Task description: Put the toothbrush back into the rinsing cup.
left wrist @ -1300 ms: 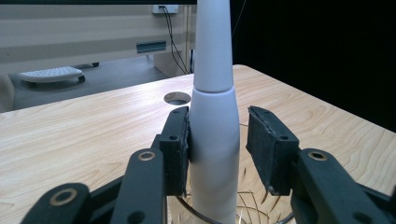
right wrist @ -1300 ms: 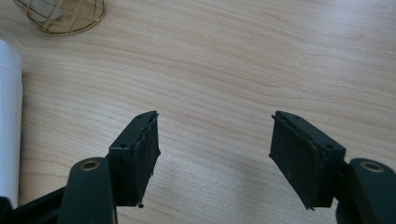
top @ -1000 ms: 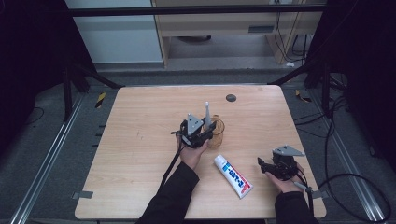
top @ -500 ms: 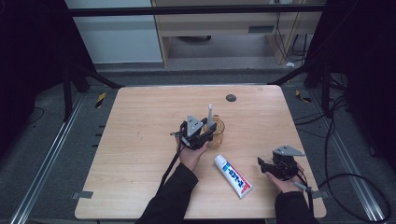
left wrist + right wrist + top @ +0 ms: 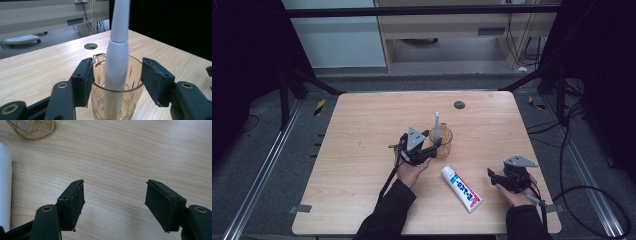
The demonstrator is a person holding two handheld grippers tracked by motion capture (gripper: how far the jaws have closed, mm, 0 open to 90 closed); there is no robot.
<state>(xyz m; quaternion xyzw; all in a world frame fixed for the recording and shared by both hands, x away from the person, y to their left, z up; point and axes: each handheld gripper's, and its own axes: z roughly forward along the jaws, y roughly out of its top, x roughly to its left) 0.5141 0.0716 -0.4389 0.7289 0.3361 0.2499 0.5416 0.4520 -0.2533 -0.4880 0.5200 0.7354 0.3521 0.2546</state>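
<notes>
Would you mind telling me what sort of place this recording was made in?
Probably a lab or workshop set up for recording: a bare wooden table ringed by a black frame, loose cables across the grey floor, and a workbench behind.

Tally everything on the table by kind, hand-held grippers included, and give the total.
Amber glass cup: 1
White electric toothbrush handle standing in the cup: 1
Toothpaste tube: 1
Hand-held grippers: 2, the left hand-held gripper and the right hand-held gripper
Total: 5
</notes>
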